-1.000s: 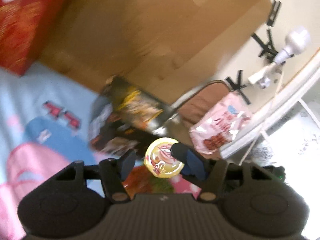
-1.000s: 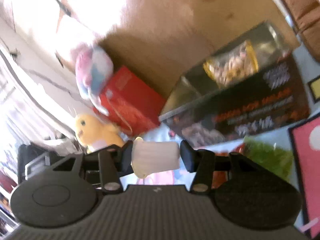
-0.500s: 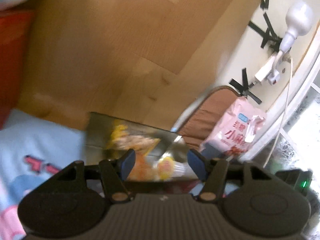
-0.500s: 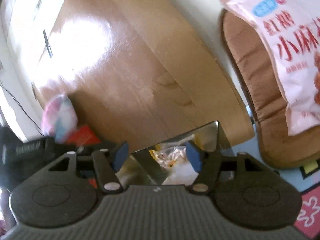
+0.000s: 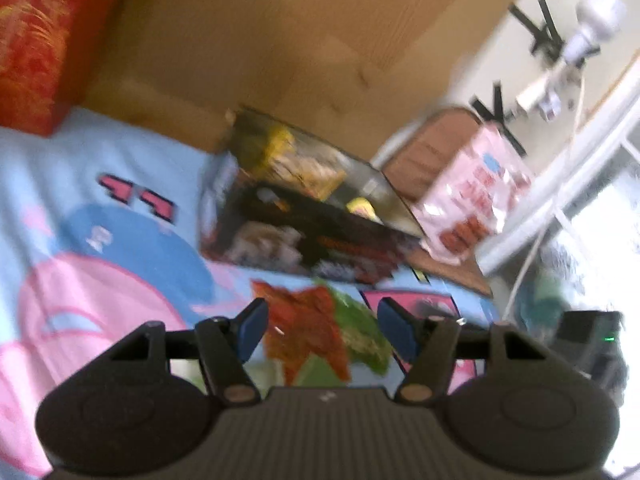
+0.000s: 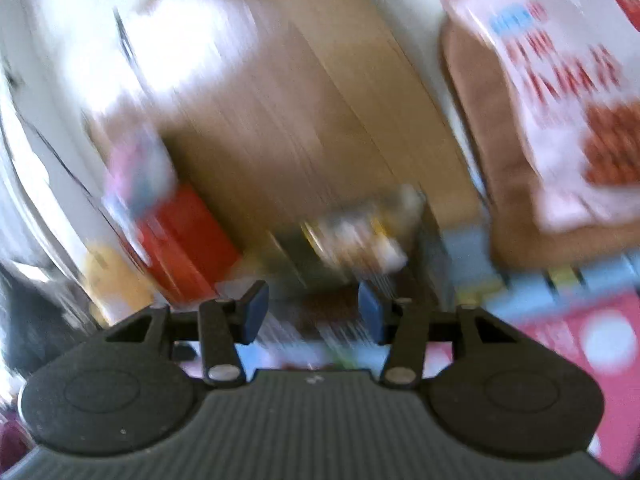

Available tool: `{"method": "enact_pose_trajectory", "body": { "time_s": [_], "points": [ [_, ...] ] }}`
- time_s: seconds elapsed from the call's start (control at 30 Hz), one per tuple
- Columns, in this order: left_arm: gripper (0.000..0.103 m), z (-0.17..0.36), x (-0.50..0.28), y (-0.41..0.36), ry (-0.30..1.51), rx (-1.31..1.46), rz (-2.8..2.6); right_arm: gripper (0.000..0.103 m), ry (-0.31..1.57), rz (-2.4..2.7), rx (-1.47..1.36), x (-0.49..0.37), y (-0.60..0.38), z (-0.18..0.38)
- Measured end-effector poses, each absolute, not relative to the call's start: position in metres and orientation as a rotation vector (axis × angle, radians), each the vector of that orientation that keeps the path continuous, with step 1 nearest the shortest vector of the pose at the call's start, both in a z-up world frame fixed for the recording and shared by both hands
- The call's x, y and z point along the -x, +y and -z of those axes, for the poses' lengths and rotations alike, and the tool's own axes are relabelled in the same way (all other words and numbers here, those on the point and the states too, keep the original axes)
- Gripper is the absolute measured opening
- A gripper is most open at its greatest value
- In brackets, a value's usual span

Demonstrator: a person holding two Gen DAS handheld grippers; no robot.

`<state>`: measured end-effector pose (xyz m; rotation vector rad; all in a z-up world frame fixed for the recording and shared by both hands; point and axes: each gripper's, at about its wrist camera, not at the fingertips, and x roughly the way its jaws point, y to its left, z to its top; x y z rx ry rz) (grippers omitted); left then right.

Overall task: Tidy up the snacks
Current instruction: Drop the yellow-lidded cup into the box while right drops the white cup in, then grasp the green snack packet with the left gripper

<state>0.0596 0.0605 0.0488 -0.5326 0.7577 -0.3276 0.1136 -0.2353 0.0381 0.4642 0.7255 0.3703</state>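
Both claws empty above the mat; snacks collecting in the box.

Your left claw (image 5: 322, 334) has its jaws apart over the orange-green packet (image 5: 320, 336) on the mat (image 5: 80, 200), probably the next pick. Your right claw (image 6: 312, 316) is also spread, holding nothing; its view is blurred. The box (image 5: 304, 216) lies open-topped for easy dropping, with a yellow bag (image 5: 304, 164) and cup (image 5: 362, 208) inside. The pink bag (image 5: 476, 196) leans beside it.
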Motion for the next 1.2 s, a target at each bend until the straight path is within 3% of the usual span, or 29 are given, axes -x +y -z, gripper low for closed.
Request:
{"method": "enact_pose_trajectory", "body": {
  "time_s": [0.07,0.17,0.2,0.23,0.33,0.53,0.8,0.9,0.97,1.03,1.2],
  "points": [
    [0.062,-0.044,-0.059,0.046,0.789,0.512,0.339,0.055,0.832,-0.328,-0.443,-0.111,-0.228,-0.016],
    [0.062,-0.035,-0.053,0.034,0.835,0.474,0.324,0.056,0.82,-0.35,-0.435,-0.104,-0.219,-0.007],
    [0.062,-0.033,-0.052,0.031,0.847,0.466,0.314,0.05,0.823,-0.381,-0.425,-0.104,-0.213,-0.008],
    [0.062,-0.031,-0.05,0.03,0.854,0.459,0.306,0.025,0.821,-0.388,-0.403,-0.103,-0.207,-0.008],
    [0.062,-0.031,-0.042,0.026,0.858,0.418,0.271,0.007,0.792,-0.379,-0.397,-0.098,-0.207,-0.013],
    [0.062,-0.037,-0.024,0.013,0.843,0.321,0.244,0.007,0.761,-0.325,-0.48,-0.063,-0.239,-0.021],
    [0.062,-0.052,-0.01,-0.021,0.825,0.263,0.387,0.007,0.745,-0.233,-0.506,0.045,-0.273,-0.023],
    [0.062,-0.053,-0.015,-0.048,0.841,0.225,0.456,0.018,0.7,-0.071,-0.456,0.072,-0.284,-0.028],
    [0.062,-0.051,-0.018,-0.066,0.85,0.194,0.492,0.046,0.668,-0.046,-0.416,0.081,-0.286,-0.034],
    [0.064,-0.045,-0.022,-0.08,0.872,0.17,0.51,0.06,0.654,-0.086,-0.362,0.085,-0.278,-0.04],
    [0.066,-0.023,-0.023,-0.095,0.962,0.212,0.564,0.062,0.713,-0.165,-0.145,0.078,-0.245,-0.032]
  ]
}}
